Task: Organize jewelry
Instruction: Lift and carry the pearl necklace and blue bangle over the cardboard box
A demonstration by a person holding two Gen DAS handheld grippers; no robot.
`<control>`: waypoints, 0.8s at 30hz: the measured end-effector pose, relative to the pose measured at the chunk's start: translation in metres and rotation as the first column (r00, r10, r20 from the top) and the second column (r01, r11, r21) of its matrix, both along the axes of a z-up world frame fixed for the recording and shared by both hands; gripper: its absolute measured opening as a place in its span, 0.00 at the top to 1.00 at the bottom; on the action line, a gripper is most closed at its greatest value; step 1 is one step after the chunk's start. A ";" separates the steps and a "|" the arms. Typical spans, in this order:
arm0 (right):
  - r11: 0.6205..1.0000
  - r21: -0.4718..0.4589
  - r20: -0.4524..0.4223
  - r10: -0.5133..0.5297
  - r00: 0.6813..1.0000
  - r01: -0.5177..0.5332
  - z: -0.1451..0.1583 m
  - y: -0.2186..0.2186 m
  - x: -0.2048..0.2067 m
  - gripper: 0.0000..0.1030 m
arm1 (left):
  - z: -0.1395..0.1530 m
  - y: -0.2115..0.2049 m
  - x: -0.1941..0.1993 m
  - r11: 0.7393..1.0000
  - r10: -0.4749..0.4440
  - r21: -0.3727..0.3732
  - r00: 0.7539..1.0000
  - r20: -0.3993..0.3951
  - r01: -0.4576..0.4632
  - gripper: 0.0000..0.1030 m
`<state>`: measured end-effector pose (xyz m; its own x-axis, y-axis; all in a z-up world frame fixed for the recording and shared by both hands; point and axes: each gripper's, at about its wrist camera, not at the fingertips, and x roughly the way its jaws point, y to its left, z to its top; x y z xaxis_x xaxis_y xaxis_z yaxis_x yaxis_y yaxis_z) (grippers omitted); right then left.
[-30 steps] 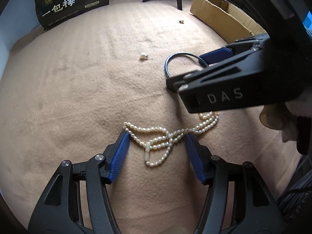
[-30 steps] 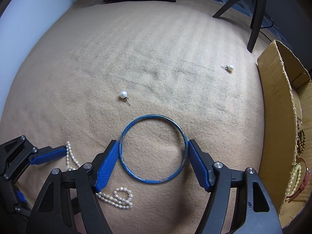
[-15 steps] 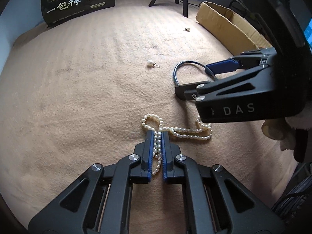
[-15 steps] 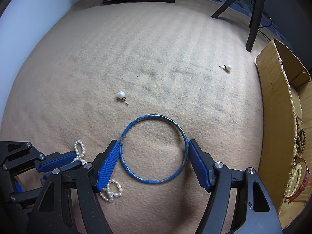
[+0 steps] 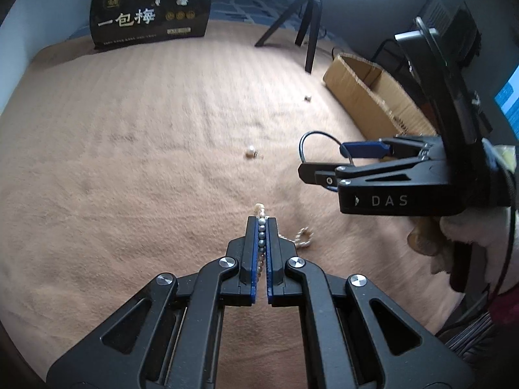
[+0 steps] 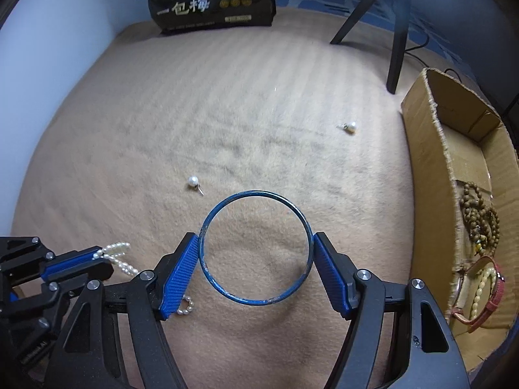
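My left gripper point(image 5: 261, 223) is shut on the pearl necklace point(image 5: 261, 236) and holds it above the tan blanket; loops of the necklace hang beside it and show in the right wrist view point(image 6: 118, 254). My right gripper point(image 6: 256, 256) stands with both pads against the blue bangle point(image 6: 256, 301), which rests on the blanket. The bangle also shows in the left wrist view point(image 5: 303, 144). Two pearl stud earrings lie loose, one near point(image 6: 193, 181) and one farther right point(image 6: 351, 126).
A cardboard box point(image 6: 431, 149) at the right holds a wooden bead string point(image 6: 480, 217), a pale bead bracelet and a red strap. A black printed box point(image 6: 211, 3) and tripod legs point(image 6: 397, 48) stand at the back of the blanket point(image 6: 227, 97).
My left gripper shut on the pearl necklace and lifted it off the blanket. My right gripper closed in until its pads touch the bangle's sides.
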<state>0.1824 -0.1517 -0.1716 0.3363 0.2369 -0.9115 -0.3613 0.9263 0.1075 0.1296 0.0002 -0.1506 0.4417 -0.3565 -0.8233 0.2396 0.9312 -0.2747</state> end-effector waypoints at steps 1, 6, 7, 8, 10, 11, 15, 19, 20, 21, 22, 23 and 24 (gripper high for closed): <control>1.000 0.004 0.005 -0.001 1.000 0.001 0.003 0.000 -0.001 0.31 | 0.003 0.001 0.000 1.000 0.001 -0.004 1.000 0.006 -0.001 0.99; 1.000 0.014 0.046 -0.004 0.999 0.003 0.022 -0.003 -0.008 0.31 | 0.024 -0.001 0.000 0.999 0.005 -0.041 0.999 0.052 -0.003 0.99; 1.000 0.020 0.055 -0.005 0.998 0.004 0.026 -0.005 -0.010 0.31 | 0.028 -0.003 0.001 0.999 0.005 -0.047 0.998 0.060 -0.002 0.99; 1.000 0.025 0.060 -0.007 0.998 0.006 0.030 -0.006 -0.011 0.31 | 0.032 -0.004 0.001 0.999 0.004 -0.051 0.998 0.067 -0.001 0.99; 0.999 0.035 0.076 -0.014 0.997 0.011 0.039 -0.011 -0.013 0.31 | 0.042 -0.005 0.000 0.998 0.005 -0.069 0.996 0.087 0.001 0.99; 0.999 0.039 0.084 -0.018 0.996 0.014 0.044 -0.014 -0.014 0.31 | 0.044 -0.006 0.001 0.997 0.005 -0.075 0.996 0.093 0.002 0.99; 0.997 0.068 0.112 -0.043 0.993 0.035 0.059 -0.034 -0.011 0.31 | 0.060 -0.010 0.002 0.995 0.000 -0.104 0.993 0.120 0.013 0.99; 0.994 0.083 0.142 -0.078 0.987 0.067 0.074 -0.057 -0.013 0.31 | 0.069 -0.018 0.004 0.992 -0.009 -0.122 0.991 0.137 0.026 0.99; 0.994 0.085 0.149 -0.087 0.985 0.075 0.078 -0.063 -0.012 0.31 | 0.072 -0.021 0.005 0.992 -0.012 -0.126 0.990 0.140 0.030 0.99; 0.993 0.086 0.155 -0.096 0.983 0.083 0.081 -0.070 -0.013 0.31 | 0.073 -0.024 0.005 0.991 -0.016 -0.131 0.990 0.142 0.034 0.99; 0.992 0.090 0.161 -0.107 0.981 0.093 0.084 -0.077 -0.014 0.31 | 0.075 -0.027 0.005 0.990 -0.020 -0.134 0.989 0.145 0.040 0.99; 0.990 0.094 0.166 -0.118 0.979 0.104 0.087 -0.085 -0.015 0.31 | 0.076 -0.032 0.005 0.990 -0.026 -0.137 0.989 0.148 0.046 0.99; 0.989 0.097 0.170 -0.128 0.977 0.112 0.090 -0.091 -0.015 0.31 | 0.078 -0.037 0.006 0.989 -0.032 -0.139 0.988 0.151 0.053 0.99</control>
